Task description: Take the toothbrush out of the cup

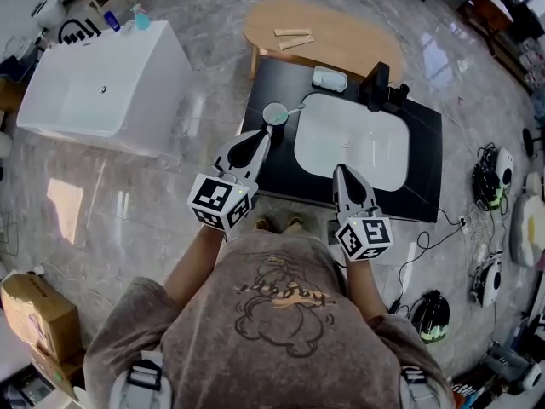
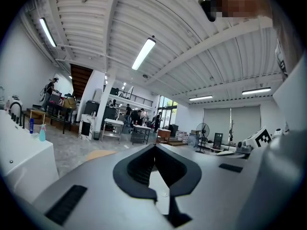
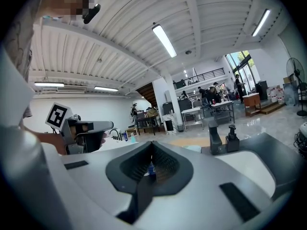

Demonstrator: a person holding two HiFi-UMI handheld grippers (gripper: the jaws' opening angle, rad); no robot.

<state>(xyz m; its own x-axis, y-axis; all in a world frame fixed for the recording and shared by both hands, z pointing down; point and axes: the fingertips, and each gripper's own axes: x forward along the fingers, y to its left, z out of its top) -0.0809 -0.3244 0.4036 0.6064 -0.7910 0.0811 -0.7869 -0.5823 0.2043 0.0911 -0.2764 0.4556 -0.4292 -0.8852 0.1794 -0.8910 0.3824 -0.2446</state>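
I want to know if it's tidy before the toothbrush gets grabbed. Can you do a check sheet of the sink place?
Surface: black countertop with a white sink set in it.
Job's things: cup left of the sink, toothbrush still in it, handle leaning toward the sink.
Clutter: white dish, black faucet, black dispenser behind the sink.
Grippers: left gripper aimed at the cup, short of it, fingers shut, empty; right gripper by the sink's front edge, shut, empty.
Cables: black cables on the floor, right of the counter.
Surroundings: white bathtub, wooden table, cardboard box.
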